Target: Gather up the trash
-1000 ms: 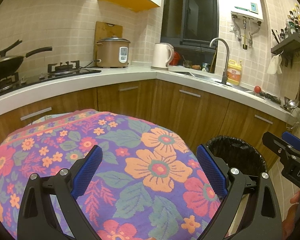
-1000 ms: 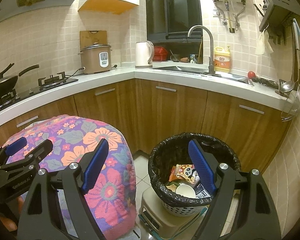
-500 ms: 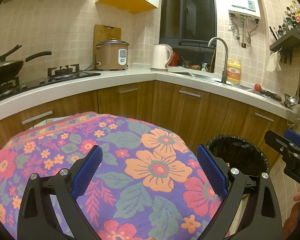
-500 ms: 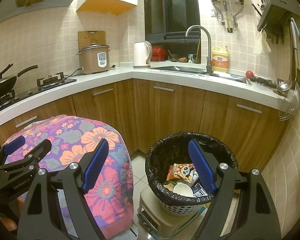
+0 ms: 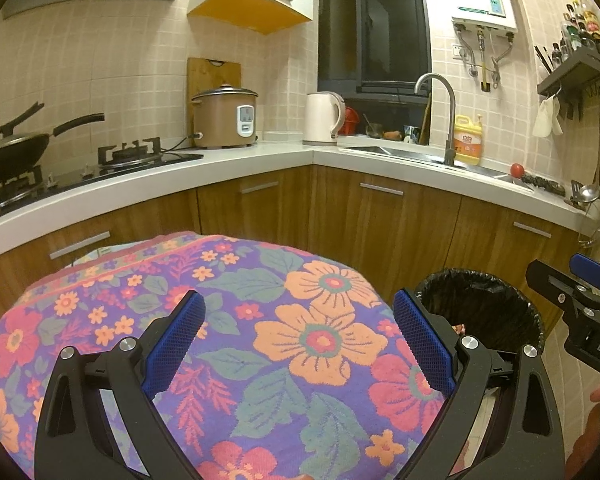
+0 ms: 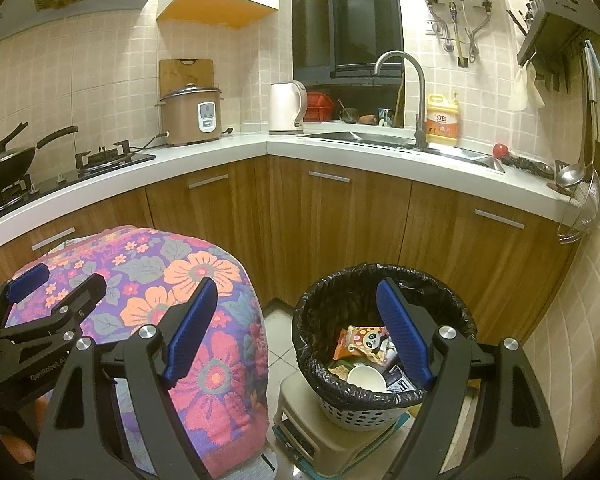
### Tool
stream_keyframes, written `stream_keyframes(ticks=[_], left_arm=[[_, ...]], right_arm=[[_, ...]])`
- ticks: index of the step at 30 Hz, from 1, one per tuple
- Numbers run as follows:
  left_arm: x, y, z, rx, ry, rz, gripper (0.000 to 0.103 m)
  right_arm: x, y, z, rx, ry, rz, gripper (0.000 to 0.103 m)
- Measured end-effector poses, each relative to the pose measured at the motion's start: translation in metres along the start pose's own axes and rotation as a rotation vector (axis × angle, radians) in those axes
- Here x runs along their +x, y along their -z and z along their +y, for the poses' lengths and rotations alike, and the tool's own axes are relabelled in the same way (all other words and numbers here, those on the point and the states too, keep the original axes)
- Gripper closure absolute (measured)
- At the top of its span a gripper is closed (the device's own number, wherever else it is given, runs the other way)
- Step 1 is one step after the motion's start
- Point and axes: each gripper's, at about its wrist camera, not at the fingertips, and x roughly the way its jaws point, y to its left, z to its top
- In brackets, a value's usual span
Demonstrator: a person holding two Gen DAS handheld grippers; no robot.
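Black-lined bin point(image 6: 384, 344) holding wrappers point(image 6: 366, 340) and a cup point(image 6: 366, 378) sat below the right claw point(image 6: 296, 338), the nearer one; both it and the left claw point(image 5: 300, 344) hung released, empty.

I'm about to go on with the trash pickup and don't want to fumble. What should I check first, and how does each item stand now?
1. Left gripper empty, fingers apart: ok.
2. Right gripper empty, fingers apart: ok.
3. Trash bin open, black liner over the rim: ok.
4. Room left in the bin above the snack wrapper and paper cup: ok.
5. Trash left on the floral cloth: none visible; the near part is hidden by the fingers, so cannot tell.
6. Bin steady on its stool: cannot tell.
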Motion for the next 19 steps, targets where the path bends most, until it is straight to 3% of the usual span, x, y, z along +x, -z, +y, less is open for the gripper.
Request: stream_keyframes(ticks=[19], left_arm=[[0.0003,-0.0005,0.0031,-0.022,0.009,0.002,0.010]], right_arm=[[0.0004,0.0001,0.0037,-0.013,-0.018,-0.004,0.025]])
